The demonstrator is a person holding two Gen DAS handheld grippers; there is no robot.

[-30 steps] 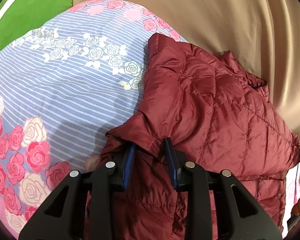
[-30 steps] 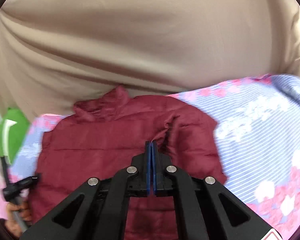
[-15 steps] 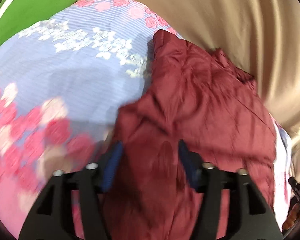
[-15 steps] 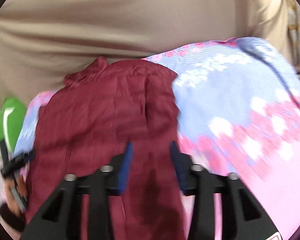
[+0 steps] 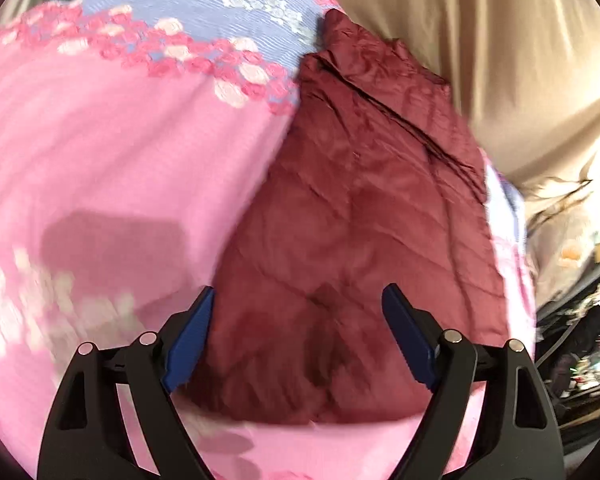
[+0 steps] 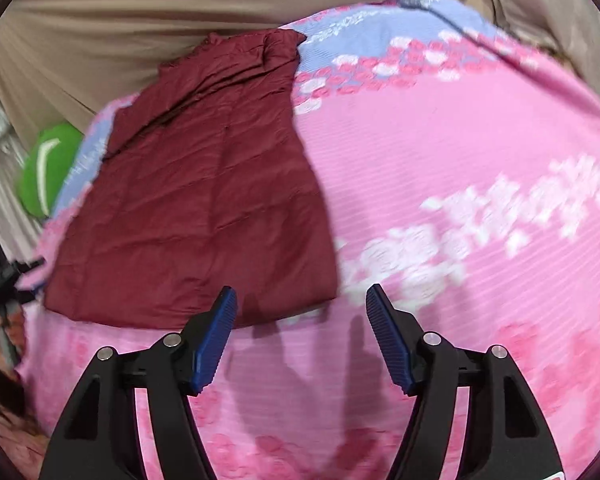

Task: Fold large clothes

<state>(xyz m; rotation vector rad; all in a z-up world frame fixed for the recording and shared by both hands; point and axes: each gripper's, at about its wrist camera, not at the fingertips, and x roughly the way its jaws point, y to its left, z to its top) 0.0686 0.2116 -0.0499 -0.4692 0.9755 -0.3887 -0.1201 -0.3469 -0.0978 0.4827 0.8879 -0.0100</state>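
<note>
The maroon quilted jacket (image 5: 364, 208) lies folded into a long panel on the bed's floral cover (image 5: 112, 140), its collar end toward the far edge where the beige curtain (image 5: 500, 48) hangs; a green cushion (image 6: 46, 168) sits at the far corner of the bed. The left tongs (image 5: 298, 336) hover over the jacket's near end, jaws just opened wide, the cloth seen between them but not pressed. The right tongs (image 6: 300, 336) are likewise released, jaws just spread, nothing between them but pink cover just past the jacket's near hem; both views are blurred.
</note>
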